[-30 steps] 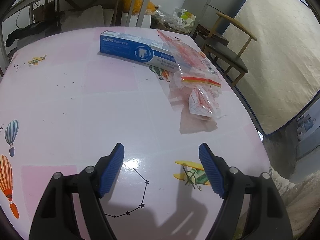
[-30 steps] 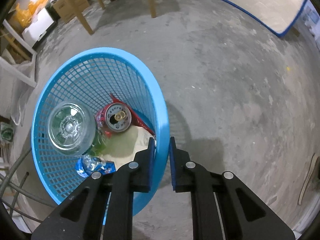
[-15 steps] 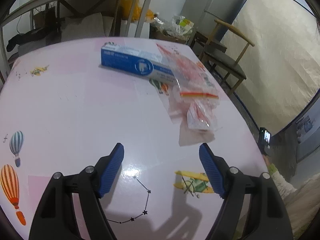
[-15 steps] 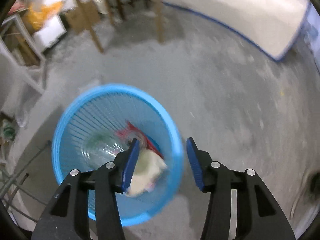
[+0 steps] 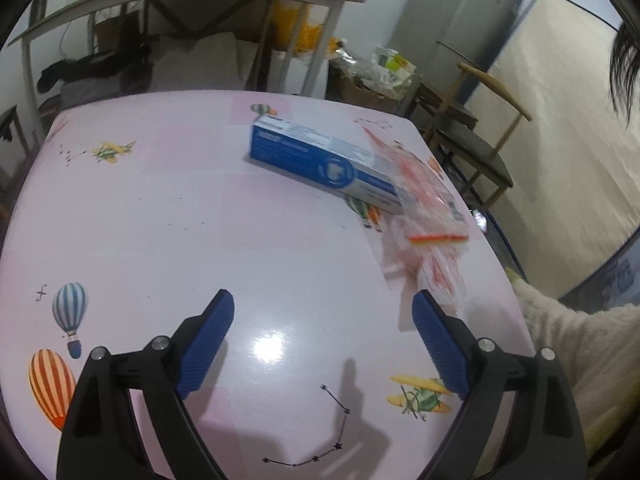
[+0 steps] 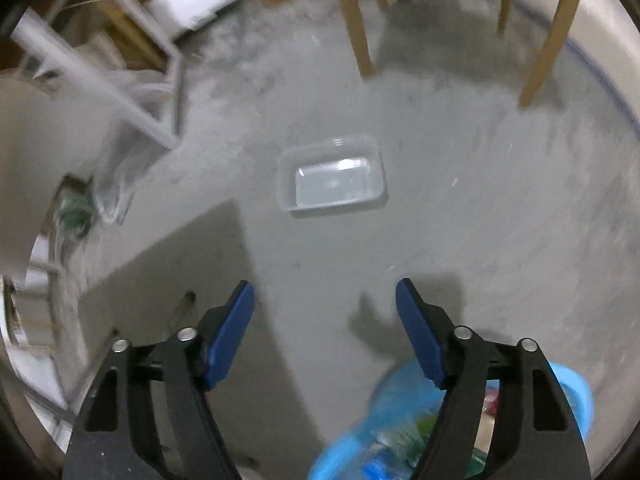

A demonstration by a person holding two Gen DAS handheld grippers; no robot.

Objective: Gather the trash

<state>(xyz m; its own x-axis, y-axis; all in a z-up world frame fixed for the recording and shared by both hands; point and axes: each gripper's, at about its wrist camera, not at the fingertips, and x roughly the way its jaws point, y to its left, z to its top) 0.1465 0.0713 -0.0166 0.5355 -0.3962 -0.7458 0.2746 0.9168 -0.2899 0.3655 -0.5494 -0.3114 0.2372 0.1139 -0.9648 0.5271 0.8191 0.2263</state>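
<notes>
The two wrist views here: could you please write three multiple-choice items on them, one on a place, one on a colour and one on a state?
1. Where does the clear plastic container lie?
A. On the pink table
B. On the concrete floor
C. Inside the blue basket

2. What colour is the toothpaste box on the table?
A. Blue and white
B. Green and yellow
C. All black

3. How does the right gripper stand?
A. Shut on a can
B. Shut on the basket rim
C. Open and holding nothing

Answers:
1. B, since the right wrist view shows it flat on the grey floor, ahead of the gripper and apart from the blue basket.
2. A, since the left wrist view shows a blue face with a white top and end.
3. C, since its blue pads stand wide apart with only floor between them.
</notes>
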